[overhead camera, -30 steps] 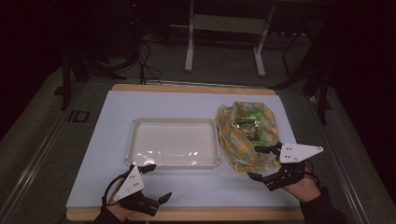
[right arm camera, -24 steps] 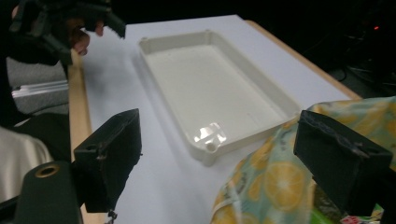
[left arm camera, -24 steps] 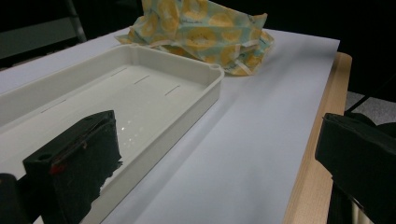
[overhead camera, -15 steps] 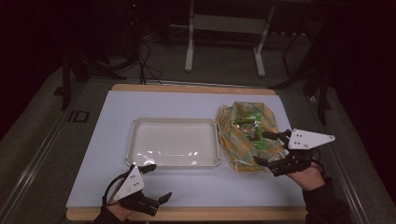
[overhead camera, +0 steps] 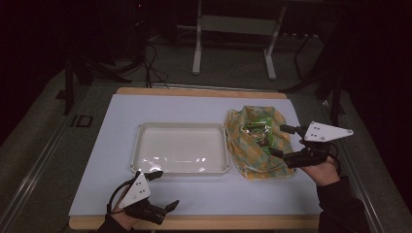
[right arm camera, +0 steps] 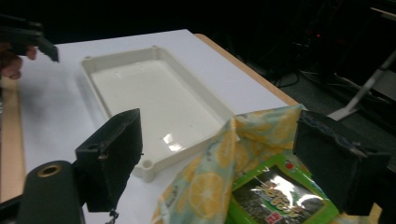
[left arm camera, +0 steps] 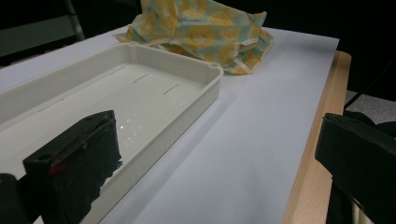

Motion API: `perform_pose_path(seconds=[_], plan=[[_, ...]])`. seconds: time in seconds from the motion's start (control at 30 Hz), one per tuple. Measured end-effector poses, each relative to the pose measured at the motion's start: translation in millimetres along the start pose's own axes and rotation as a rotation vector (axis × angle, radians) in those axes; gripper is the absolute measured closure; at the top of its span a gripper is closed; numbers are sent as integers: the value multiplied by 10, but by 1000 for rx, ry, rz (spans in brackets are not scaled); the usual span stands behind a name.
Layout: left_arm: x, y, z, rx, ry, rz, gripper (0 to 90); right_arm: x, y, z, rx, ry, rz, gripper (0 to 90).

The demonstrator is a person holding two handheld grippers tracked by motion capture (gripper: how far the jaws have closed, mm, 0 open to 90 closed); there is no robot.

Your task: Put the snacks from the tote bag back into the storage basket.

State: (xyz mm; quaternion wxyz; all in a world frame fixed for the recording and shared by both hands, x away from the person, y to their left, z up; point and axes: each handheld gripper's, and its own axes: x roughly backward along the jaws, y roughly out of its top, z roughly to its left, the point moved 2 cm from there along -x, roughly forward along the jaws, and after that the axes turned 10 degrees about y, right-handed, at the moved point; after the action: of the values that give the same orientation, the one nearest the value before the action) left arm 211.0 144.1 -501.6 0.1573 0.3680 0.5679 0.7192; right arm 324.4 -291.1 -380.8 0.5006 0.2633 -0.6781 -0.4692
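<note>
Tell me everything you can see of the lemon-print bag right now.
The lemon-print bag is soft, crumpled fabric, yellow citrus slices on pale blue-green. It lies on the white table cover, beside the white tray, at or against the tray's right edge. Its mouth gapes open, showing green snack packets inside. The right gripper, jaws open, hovers at the opening; whether it touches the fabric is unclear.

Right gripper jaws wide apart, over the lemon-print cloth bag. Green snack packet sits inside it (dark label, print too small to read). White tray just beside bag. Other gripper far left.
</note>
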Motion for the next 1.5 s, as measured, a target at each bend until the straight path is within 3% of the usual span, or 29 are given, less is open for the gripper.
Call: perform_pose_path(seconds=[0.5,0.97,1.2,1.5], plan=[[-10,-1,-7,-4,-5,2,4,-75,-76,-314,-52,-100,7,202],[-8,2,-9,-4,-13,-3,4,-272,-239,-549,-134,-137,31,228],[-13,1,-15,-8,-14,1,4,-361,-359,-635,-179,-156,53,269],[-19,0,-18,-13,-12,5,4,-463,-585,-786,-243,-180,75,402]])
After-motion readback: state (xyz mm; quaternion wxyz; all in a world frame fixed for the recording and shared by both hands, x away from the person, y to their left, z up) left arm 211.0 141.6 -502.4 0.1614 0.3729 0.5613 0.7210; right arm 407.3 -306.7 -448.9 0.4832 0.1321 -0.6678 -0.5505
